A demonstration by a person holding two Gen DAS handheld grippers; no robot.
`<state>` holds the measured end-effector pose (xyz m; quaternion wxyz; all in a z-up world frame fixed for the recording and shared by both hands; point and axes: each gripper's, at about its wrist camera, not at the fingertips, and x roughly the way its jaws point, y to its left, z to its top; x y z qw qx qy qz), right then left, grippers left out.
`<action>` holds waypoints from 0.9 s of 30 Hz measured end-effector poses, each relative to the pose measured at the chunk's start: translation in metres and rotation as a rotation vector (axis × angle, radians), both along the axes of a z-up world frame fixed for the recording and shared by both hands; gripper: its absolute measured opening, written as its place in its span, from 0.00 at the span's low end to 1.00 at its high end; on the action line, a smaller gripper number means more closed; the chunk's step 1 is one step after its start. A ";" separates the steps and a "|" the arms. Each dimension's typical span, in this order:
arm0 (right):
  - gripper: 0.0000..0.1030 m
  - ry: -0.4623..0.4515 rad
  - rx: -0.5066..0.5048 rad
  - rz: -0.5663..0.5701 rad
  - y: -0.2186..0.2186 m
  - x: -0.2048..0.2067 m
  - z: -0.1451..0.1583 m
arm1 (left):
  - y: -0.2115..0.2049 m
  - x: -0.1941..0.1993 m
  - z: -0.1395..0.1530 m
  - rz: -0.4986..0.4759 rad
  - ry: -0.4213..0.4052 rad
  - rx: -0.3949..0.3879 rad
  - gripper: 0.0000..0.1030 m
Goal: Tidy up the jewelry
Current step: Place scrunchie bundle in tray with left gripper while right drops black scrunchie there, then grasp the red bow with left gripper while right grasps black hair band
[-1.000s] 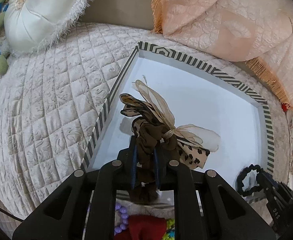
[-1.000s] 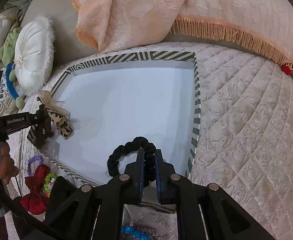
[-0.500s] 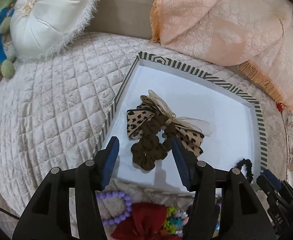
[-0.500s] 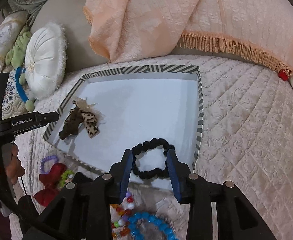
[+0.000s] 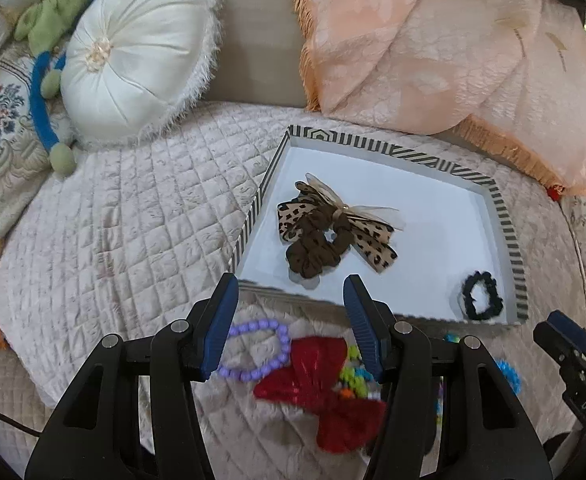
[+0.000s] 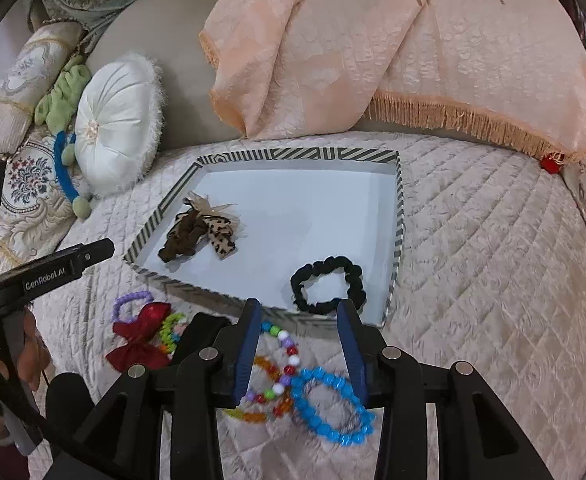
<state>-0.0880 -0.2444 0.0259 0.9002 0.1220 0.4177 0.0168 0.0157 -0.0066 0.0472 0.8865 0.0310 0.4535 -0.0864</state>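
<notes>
Now both hand-held grippers (image 5: pixel 289 320) (image 6: pixel 299 344) spread, empty; ruffled black scrunchie (image 6: pixel 327 284) in striped tray (image 6: pixel 297 155).

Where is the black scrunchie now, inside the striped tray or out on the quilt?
Inside. The black scrunchie lies flat on the white floor of the striped tray, near its front right corner, touching no gripper.

In the right wrist view, the black side of the left tool (image 6: pixel 69 265) carries white letters that read "GenRobot.AI". In the left wrist view, the black body of the right tool (image 5: pixel 573 364) at the lower right edge shows small pale letters, partly cut by the frame; they look like "DAS". No other text, number or sign can be read.
</notes>
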 end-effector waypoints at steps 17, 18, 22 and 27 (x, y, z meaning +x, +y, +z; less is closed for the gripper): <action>0.39 -0.049 -0.006 0.027 0.020 -0.048 0.023 | 0.010 -0.066 0.021 -0.017 -0.087 -0.010 0.53; 0.39 -0.047 -0.005 0.026 0.020 -0.049 0.022 | 0.010 -0.068 0.022 -0.017 -0.090 -0.008 0.53; 0.39 -0.042 -0.001 0.028 0.021 -0.052 0.021 | 0.014 -0.073 0.022 -0.013 -0.094 -0.004 0.53; 0.40 -0.033 -0.005 0.035 0.024 -0.056 0.021 | 0.023 -0.074 0.020 -0.005 -0.065 -0.032 0.53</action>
